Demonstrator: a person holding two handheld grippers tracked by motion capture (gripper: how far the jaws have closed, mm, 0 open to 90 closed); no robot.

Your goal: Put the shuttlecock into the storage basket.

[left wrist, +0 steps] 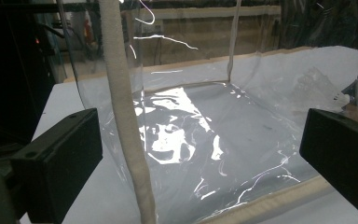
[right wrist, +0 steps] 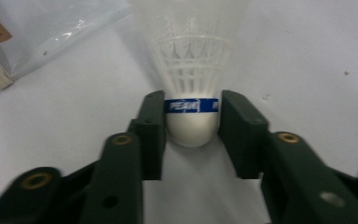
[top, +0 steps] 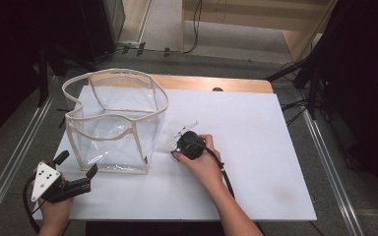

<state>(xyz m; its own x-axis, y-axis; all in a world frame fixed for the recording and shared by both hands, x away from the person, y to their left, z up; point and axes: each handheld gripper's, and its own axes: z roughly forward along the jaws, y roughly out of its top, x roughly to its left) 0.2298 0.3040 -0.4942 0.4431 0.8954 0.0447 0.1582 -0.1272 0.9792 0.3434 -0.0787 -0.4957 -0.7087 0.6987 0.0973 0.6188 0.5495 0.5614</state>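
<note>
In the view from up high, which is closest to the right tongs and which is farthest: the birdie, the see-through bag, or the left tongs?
1. The shuttlecock: clamped in the right tongs, mid-table.
2. The clear bag: standing just left of them.
3. The left tongs: farthest, at the table's near left corner, open toward the bag.

Cut off and blurred
Shuttlecock skirt cropped by top edge in right gripper view; band lettering blurred; bag rim cropped above.

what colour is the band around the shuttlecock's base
Blue with white lettering, on the white plastic shuttlecock; right gripper view.
</note>
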